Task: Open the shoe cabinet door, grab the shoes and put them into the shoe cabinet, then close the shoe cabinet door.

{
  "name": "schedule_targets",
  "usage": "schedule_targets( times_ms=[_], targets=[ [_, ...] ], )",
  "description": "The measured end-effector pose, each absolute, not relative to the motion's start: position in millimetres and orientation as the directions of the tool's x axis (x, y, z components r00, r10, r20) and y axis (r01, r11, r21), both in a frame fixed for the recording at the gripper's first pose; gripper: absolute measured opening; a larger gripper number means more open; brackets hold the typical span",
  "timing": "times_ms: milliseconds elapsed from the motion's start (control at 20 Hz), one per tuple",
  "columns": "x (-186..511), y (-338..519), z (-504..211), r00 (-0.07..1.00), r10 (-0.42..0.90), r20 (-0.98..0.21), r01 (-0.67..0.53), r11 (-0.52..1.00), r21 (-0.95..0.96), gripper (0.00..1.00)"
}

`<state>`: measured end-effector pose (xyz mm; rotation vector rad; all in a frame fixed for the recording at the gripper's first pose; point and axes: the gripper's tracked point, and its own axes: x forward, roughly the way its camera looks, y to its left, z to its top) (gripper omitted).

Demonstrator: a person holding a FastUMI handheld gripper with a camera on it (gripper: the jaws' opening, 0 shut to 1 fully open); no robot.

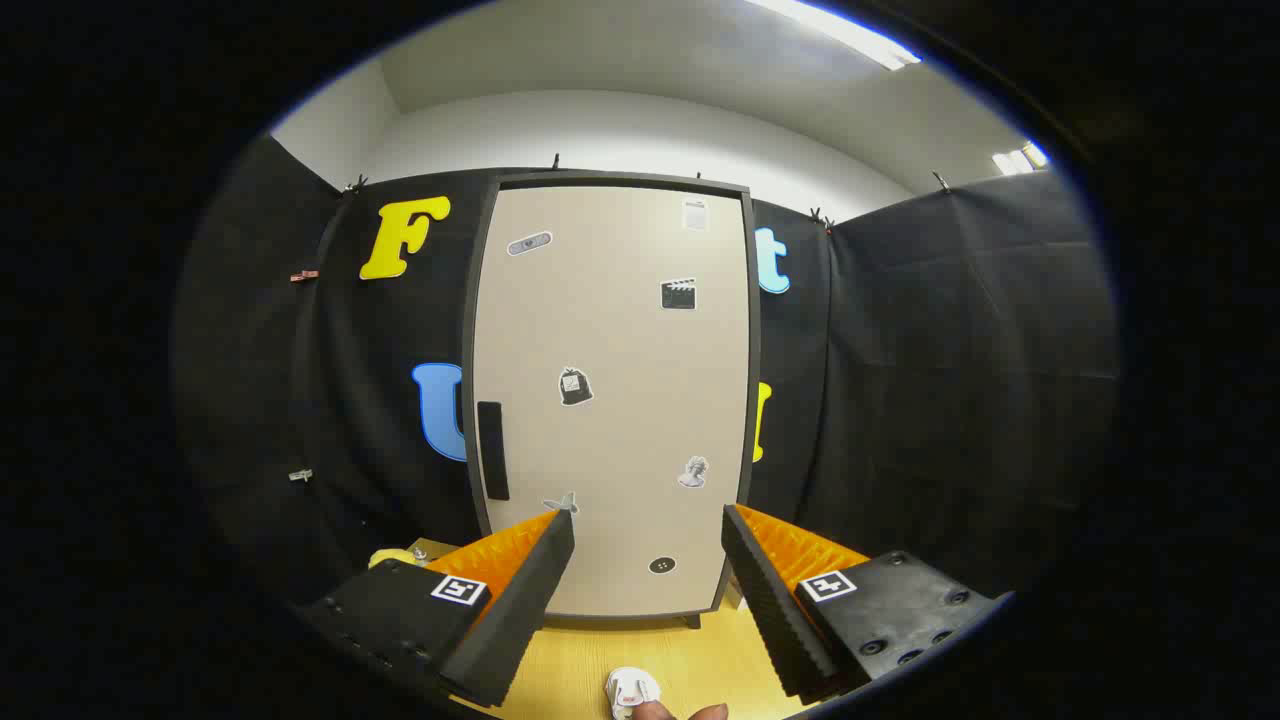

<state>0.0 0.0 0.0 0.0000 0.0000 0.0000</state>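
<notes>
A tall beige shoe cabinet [615, 400] with a dark frame stands straight ahead, beyond my fingers, and its door is shut. A dark vertical handle [492, 450] sits near the door's left edge, and several small stickers dot the door. My gripper [648, 545] is open, fingers spread wide in front of the door's lower part, with nothing between them. Low down between the fingers, on the wooden floor [700, 660], lies a small white shoe [632, 690], with a person's fingertips [680, 712] just beside it.
Black cloth walls [950, 380] close in the booth on both sides of the cabinet. A yellowish object [398, 556] lies on the floor behind the left finger, near the cabinet's left foot.
</notes>
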Motion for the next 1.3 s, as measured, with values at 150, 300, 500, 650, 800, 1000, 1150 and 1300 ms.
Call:
schedule_targets(
  times_ms=[150,300,500,650,800,1000,1150,1300],
  targets=[
    [-1,0,1,1.0,-0.006,0.001,0.006,1.0,0.001,0.97],
    [-2,2,2,1.0,-0.006,0.004,0.006,1.0,0.008,0.97],
    [-4,1,1,1.0,-0.01,0.003,0.01,1.0,0.006,0.97],
    [-6,1,1,1.0,-0.011,0.001,0.011,1.0,0.013,0.97],
    [-8,0,2,1.0,-0.009,0.002,0.009,1.0,0.022,0.97],
    [-10,0,3,1.0,-0.009,0.009,0.009,1.0,0.02,0.97],
    [-9,3,2,1.0,-0.009,0.003,0.009,1.0,0.025,0.97],
    [-2,13,6,1.0,0.006,0.007,-0.006,0.999,0.041,0.97]
  ],
)
